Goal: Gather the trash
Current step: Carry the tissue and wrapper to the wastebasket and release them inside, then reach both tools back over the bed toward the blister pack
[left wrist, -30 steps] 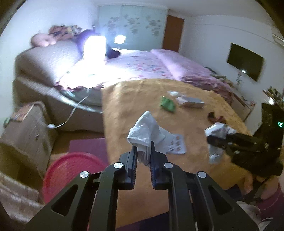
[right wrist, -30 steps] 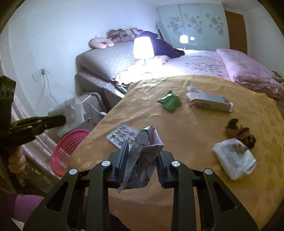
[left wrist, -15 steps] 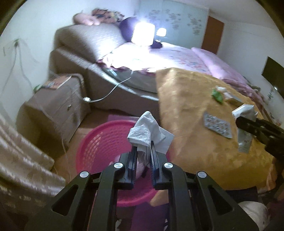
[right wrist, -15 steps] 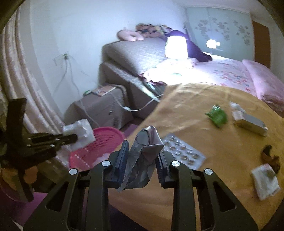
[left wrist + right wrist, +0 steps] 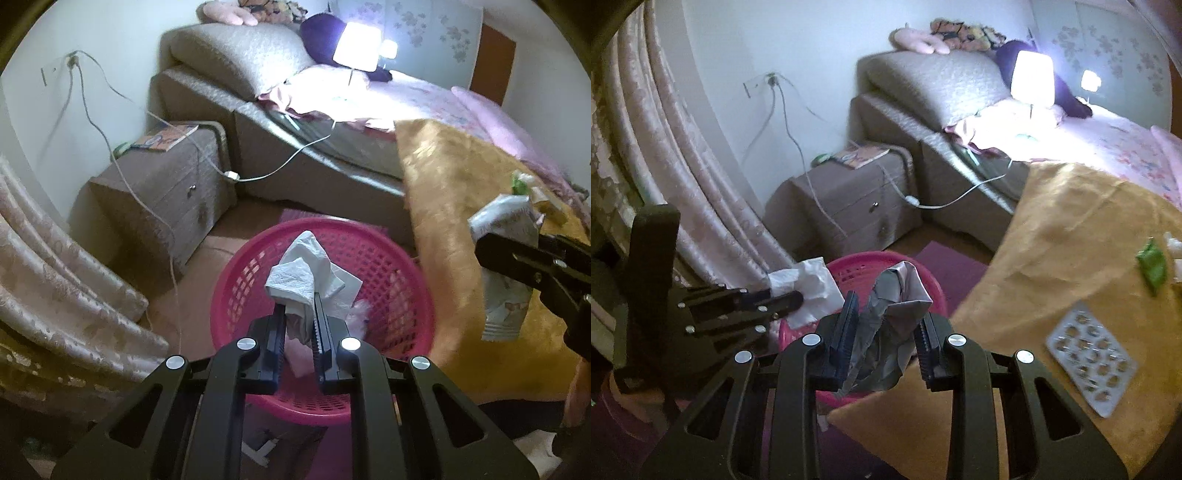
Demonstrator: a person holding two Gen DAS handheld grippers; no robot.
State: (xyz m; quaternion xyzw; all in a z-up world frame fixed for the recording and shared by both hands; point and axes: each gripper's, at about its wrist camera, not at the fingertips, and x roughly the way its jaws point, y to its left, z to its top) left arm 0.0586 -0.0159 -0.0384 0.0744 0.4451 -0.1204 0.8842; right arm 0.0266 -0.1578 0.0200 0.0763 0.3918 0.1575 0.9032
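Beside the pink basket [image 5: 402,266] stand bed [image 5: 461,173] and nightstand [image 5: 162,188].

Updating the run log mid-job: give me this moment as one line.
left gripper: shut on white tissue, above pink basket | right gripper: shut on silver wrapper, beside basket | release: not yet

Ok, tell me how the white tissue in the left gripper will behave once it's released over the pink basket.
The white tissue looks crumpled and floppy, so it will probably drift down lightly. Held over the pink basket, it should land inside without rolling.
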